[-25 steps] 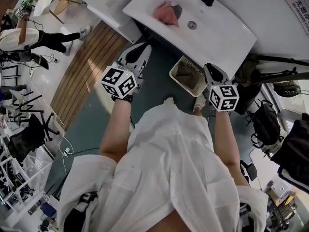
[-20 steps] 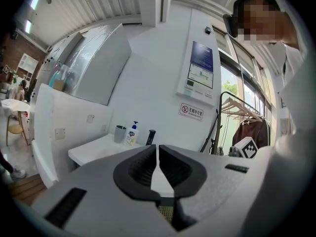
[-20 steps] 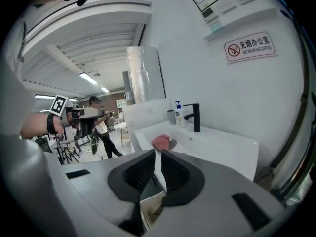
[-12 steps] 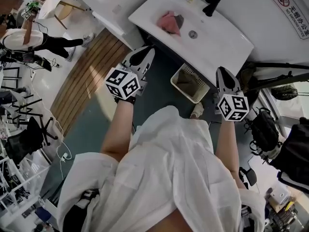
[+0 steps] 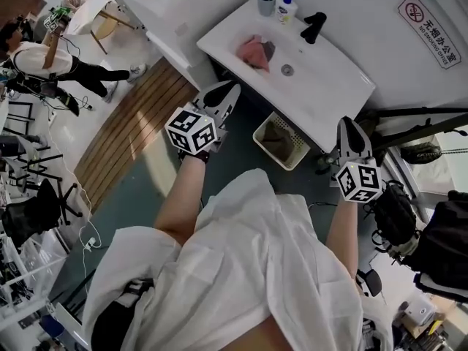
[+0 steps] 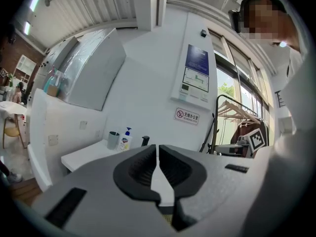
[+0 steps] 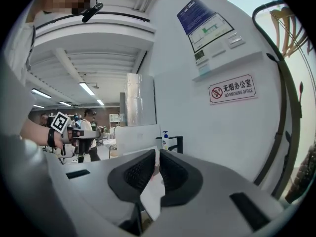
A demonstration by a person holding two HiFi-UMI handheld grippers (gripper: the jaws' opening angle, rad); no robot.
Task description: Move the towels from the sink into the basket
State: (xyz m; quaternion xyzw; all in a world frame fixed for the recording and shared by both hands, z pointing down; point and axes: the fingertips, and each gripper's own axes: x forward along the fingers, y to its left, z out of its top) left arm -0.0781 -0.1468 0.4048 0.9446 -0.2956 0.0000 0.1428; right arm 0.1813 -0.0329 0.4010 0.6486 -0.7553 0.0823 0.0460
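A: Where are the towels sitting?
B: Pink towel [image 5: 252, 50] is lying bunched in the sink [image 5: 322, 79], just left of the drain [image 5: 287, 69]. Grey towel [image 5: 270, 49] is tucking against its right side. Basket [image 5: 300, 151] is standing on the floor [image 5: 139, 196] below the sink's front edge. It's already holding something brownish, probably cloth, but I can't be sure.
A: Handling?
B: I'm expecting soft, light, limp cloth. It's possibly damp and clinging, so heavier than it's looking. Nothing fragile. I'd be pinching a raised fold on top of the bunch, not chasing a flat edge on a slick basin. Risks are the grey towel dragging along, or a tail trailing over the rim.
A: Fingers?
B: Left gripper [image 5: 231, 88] is hovering in front of the sink's near-left edge, short of the pink towel. Its fingers [image 6: 138, 169] are sitting pressed together, nothing between them. Right gripper [image 5: 349, 121] is hanging right of the basket, by the sink's right corner, well apart from both towels. Its fingers [image 7: 175, 174] are clenched too, showing only a thin slit, and gripping nothing.
A: So nothing's being carried.
B: Right. Either one needs opening before a grab. The left is looking nearer the pile.
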